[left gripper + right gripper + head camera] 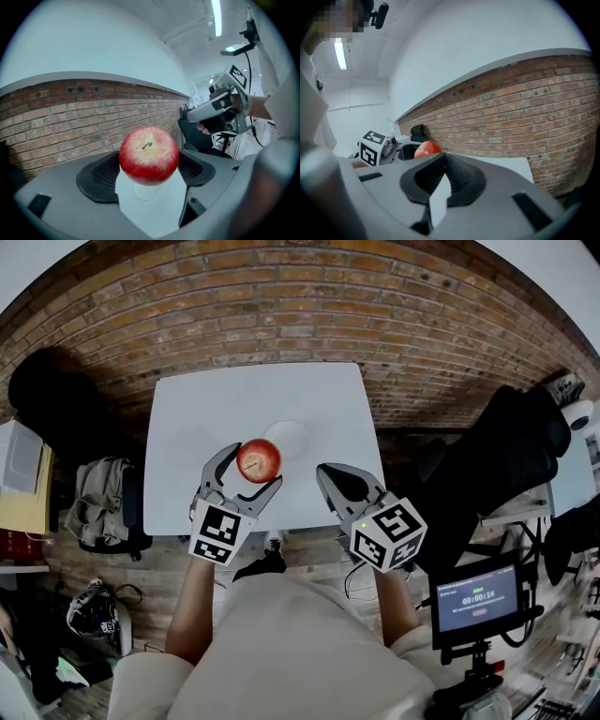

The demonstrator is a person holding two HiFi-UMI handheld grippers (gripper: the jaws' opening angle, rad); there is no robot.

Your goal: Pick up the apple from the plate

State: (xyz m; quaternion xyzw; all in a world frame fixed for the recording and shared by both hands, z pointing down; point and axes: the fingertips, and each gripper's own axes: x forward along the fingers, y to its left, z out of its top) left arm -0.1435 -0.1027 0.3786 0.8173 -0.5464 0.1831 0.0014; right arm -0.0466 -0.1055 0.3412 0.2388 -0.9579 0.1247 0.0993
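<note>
**Apple clamped in the left jaws, clear of the plate**

Head view: the left hand-held gripper [253, 466] is clamped on the apple [259, 459], which sits just beside the white plate [292, 441] above the near half of the counter [244, 395]. The right hand-held gripper [326, 473] hangs near the counter's front edge, apart from both.

Left gripper view: the apple fills the gap between the jaws, stem towards the camera. The plate shows small beneath it, so the pick-up looks essentially done.

Right gripper view: its jaws are pressed together on nothing.

Next, I judge, only a steady hold is needed, the grip kept firm on the smooth round fruit.
</note>
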